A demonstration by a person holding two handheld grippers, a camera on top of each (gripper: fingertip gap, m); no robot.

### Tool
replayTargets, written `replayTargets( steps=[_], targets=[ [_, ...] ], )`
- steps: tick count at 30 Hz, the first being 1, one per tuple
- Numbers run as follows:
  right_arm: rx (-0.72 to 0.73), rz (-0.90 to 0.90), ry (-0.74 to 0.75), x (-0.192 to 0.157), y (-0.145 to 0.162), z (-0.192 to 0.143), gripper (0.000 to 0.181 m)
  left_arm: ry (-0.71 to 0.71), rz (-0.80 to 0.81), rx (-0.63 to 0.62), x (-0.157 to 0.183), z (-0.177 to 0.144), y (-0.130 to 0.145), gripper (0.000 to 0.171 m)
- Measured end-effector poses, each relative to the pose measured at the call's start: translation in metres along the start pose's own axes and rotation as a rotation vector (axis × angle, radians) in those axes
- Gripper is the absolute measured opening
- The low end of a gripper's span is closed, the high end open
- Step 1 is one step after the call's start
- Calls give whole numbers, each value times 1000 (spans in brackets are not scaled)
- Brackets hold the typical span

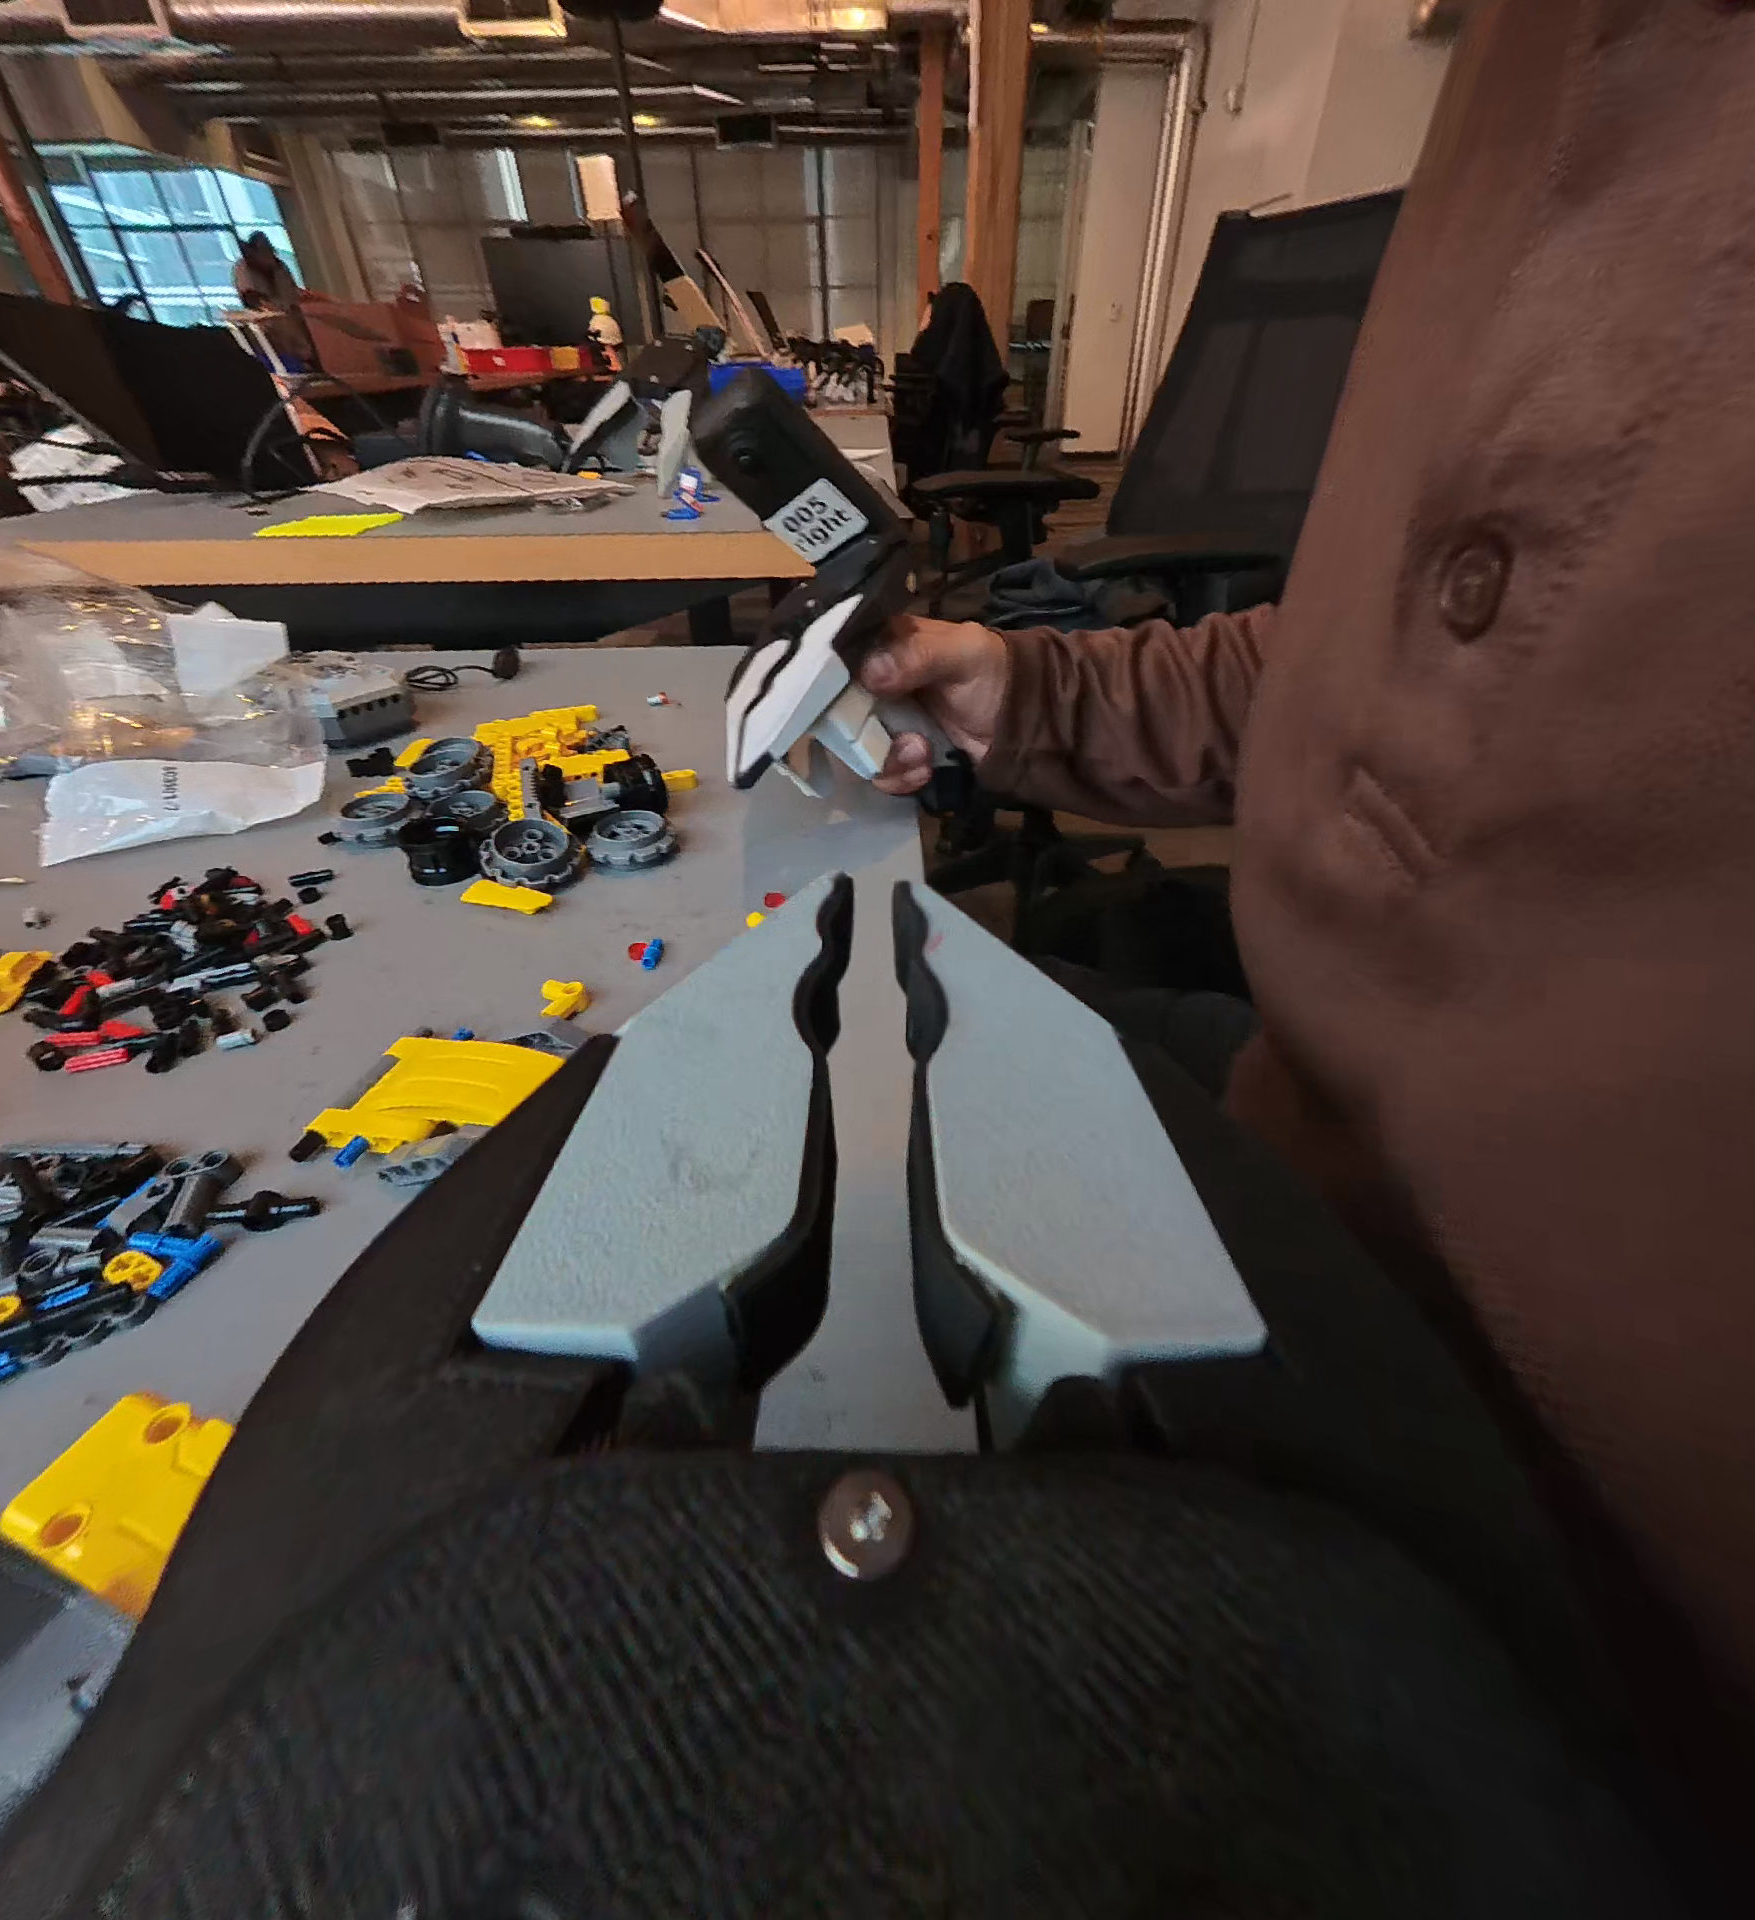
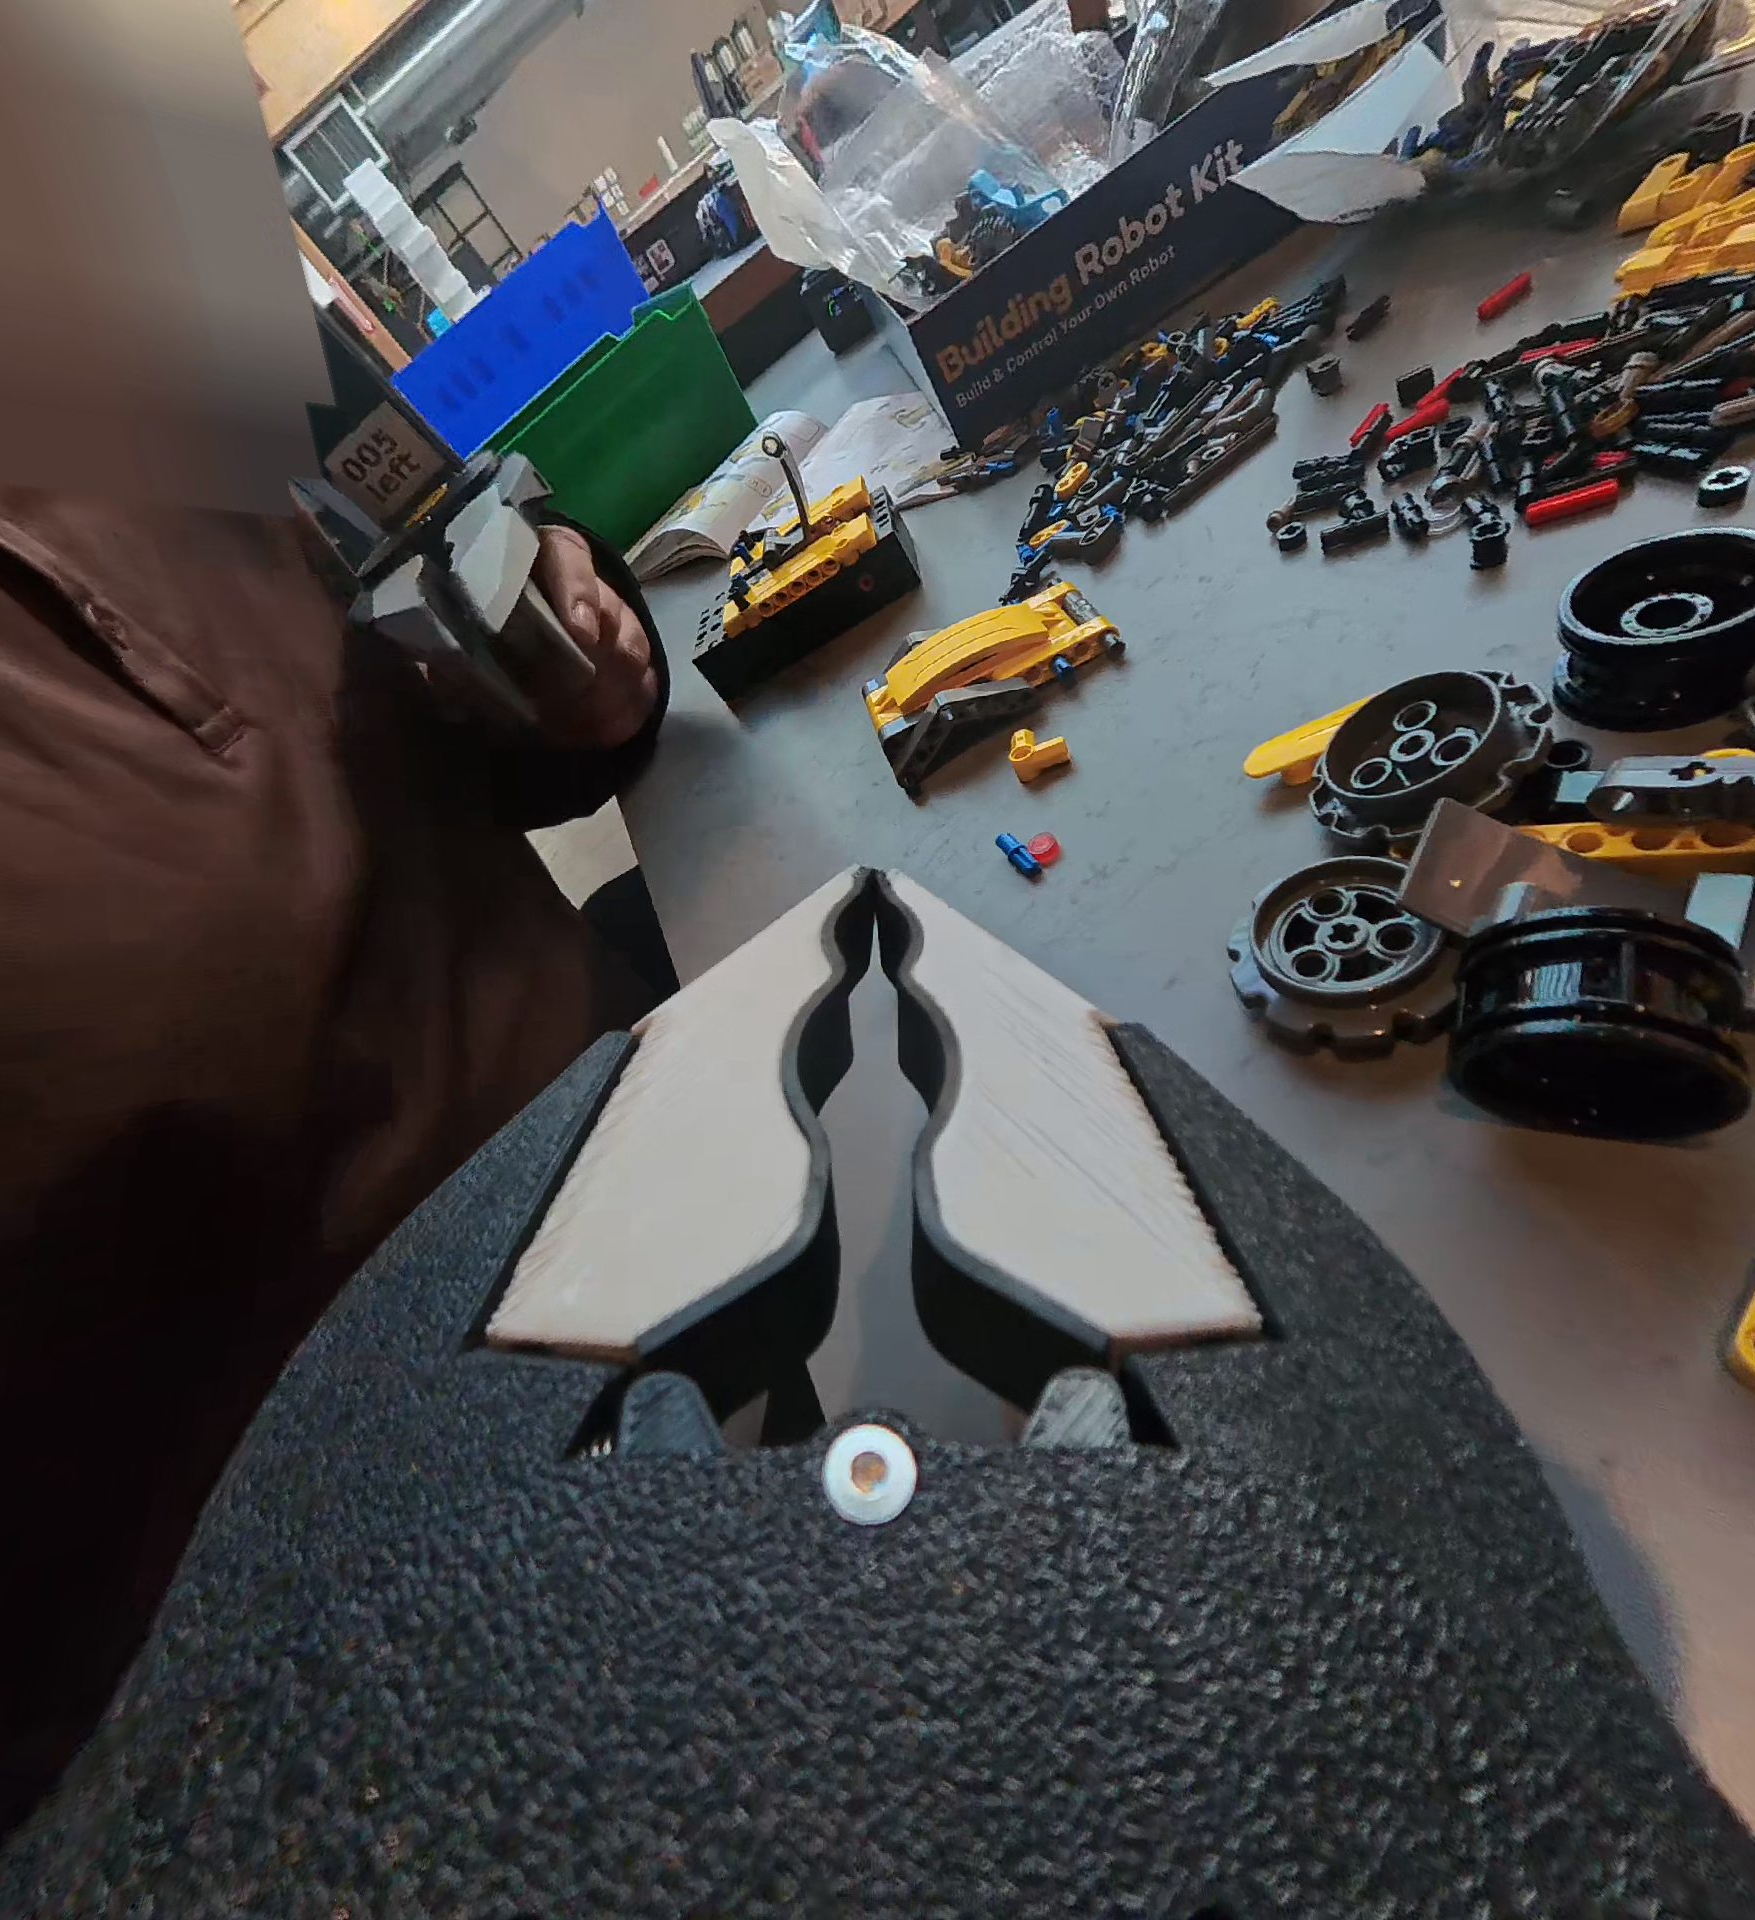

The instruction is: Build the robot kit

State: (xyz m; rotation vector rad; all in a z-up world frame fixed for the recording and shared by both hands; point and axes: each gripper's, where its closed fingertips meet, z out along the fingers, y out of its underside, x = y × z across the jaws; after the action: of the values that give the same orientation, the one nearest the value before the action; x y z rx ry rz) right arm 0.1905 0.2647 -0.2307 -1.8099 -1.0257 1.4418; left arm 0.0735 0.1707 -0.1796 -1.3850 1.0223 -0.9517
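My left gripper (image 1: 869,891) hovers over the near right corner of the grey table (image 1: 405,966), its jaws a narrow slit apart and empty. Nearest to it are a blue pin with a red stud (image 1: 644,951) and a small yellow connector (image 1: 563,997). My right gripper (image 2: 871,881) has its tips touching and holds nothing. It hangs above the table edge near the same blue pin and red stud (image 2: 1029,852). Each gripper shows in the other's view: the right one (image 1: 750,767) and the left one (image 2: 385,613), both held by hands in brown sleeves.
Loose building-kit parts cover the table: wheels and a yellow chassis (image 1: 530,790), black and red pins (image 1: 177,977), a yellow panel assembly (image 2: 987,665), a black-and-yellow block (image 2: 811,582), black wheels (image 2: 1600,1018), a dark kit box (image 2: 1091,270), blue and green bins (image 2: 634,426). Office chairs (image 1: 1247,416) stand beyond. Left tips to right tips: about 15 cm.
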Motion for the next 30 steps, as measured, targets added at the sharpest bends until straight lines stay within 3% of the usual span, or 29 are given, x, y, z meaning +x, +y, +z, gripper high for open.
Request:
replayTargets(
  steps=[5, 13, 18, 23, 25, 27, 30],
  targets=[
    [1, 31, 18, 4, -1, 2, 0, 15, -112, 23, -11, -2, -3, 0],
    [-3, 12, 29, 4, 0, 3, 0, 22, -88, 19, -11, 4, -3, 11],
    [-49, -24, 218, 15, 4, 1, 12, -19, -37, -18, -11, 8, 2, 11],
    [-152, -260, 446, 10, 14, -7, 13, -39, 36, -116, -6, 19, 14, 11],
    [-181, -244, 463, 3, 21, -7, 15, -43, 38, -140, -7, 21, 18, 11],
    [-194, -236, 479, 0, 25, -8, 30, -26, 46, -147, -4, 22, 19, 8],
    [-188, -257, 505, -1, 30, -12, 33, 5, 59, -180, 1, 25, 23, 4]
  ],
)
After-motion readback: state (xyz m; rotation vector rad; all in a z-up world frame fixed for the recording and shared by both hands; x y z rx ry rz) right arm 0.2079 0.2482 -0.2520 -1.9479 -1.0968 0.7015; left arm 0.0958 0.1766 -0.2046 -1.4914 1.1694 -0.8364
